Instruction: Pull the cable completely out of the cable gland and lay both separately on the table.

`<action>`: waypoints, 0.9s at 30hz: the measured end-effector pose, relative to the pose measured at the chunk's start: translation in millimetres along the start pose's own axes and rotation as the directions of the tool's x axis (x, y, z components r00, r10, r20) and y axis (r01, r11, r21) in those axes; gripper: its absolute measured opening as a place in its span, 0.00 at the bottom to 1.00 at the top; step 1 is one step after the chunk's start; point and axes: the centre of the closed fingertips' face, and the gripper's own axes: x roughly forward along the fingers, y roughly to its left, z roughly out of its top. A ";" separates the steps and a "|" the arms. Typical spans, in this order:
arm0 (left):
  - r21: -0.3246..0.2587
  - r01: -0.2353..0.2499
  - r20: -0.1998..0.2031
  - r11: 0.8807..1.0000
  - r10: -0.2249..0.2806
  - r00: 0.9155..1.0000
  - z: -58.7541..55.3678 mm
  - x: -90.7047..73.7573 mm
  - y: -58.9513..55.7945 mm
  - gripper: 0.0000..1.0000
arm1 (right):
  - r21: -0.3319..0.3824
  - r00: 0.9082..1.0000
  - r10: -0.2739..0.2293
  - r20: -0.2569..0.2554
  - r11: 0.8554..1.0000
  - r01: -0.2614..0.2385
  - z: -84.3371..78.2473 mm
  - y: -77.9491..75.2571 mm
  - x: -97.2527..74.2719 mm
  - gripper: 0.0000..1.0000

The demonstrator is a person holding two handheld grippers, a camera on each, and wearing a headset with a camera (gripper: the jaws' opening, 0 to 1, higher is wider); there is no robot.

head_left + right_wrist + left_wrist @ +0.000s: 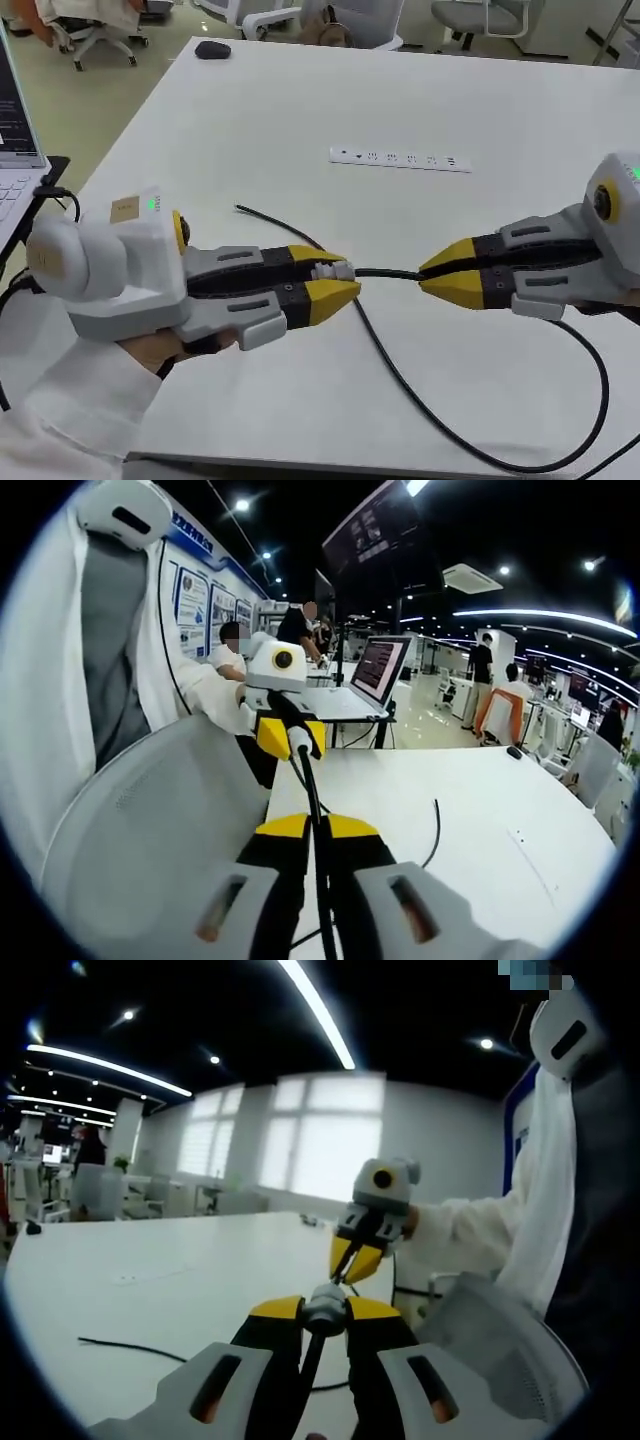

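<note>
Closest in the head view, left gripper (335, 280) is clamping the pale cable gland (333, 270) above the white table (300, 110); right gripper (432, 272) is pinching the black cable (385, 273) beside it. Left gripper view: jaws are gripping the gland. Right gripper view: jaws are squeezing the cable, table stretching wide ahead.

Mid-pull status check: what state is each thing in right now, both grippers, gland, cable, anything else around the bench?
left gripper: shut on the cable gland.
right gripper: shut on the cable, close to the gland.
cable gland: gripped, cable not yet out of it.
cable: straight between the grippers; the rest loops on the table.
power strip: lying flat, no plug visible.
laptop: open, screen lit.
</note>
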 end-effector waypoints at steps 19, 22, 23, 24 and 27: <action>-0.009 -0.014 0.014 1.000 0.014 1.000 2.8 -1.6 3.5 0.17 | 0.078 0.998 -0.057 -0.021 0.995 0.059 -28.3 -6.2 -13.0 0.04; -0.006 -0.014 0.014 1.000 0.014 1.000 3.0 -1.7 3.2 0.17 | 0.079 0.998 -0.058 -0.026 0.995 0.060 -28.4 -6.0 -12.5 0.04; -0.006 -0.013 0.014 1.000 0.013 1.000 3.0 -1.6 3.0 0.17 | 0.079 0.998 -0.058 -0.029 0.995 0.060 -28.6 -6.1 -12.4 0.04; -0.005 -0.013 0.012 1.000 0.013 1.000 2.7 -1.5 2.7 0.17 | 0.080 0.998 -0.061 -0.034 0.995 0.063 -29.0 -6.3 -12.3 0.05; 0.004 -0.004 0.007 1.000 0.004 1.000 2.0 -0.2 0.1 0.17 | 0.082 0.997 -0.061 -0.056 0.994 0.065 -31.6 -6.2 -10.4 0.05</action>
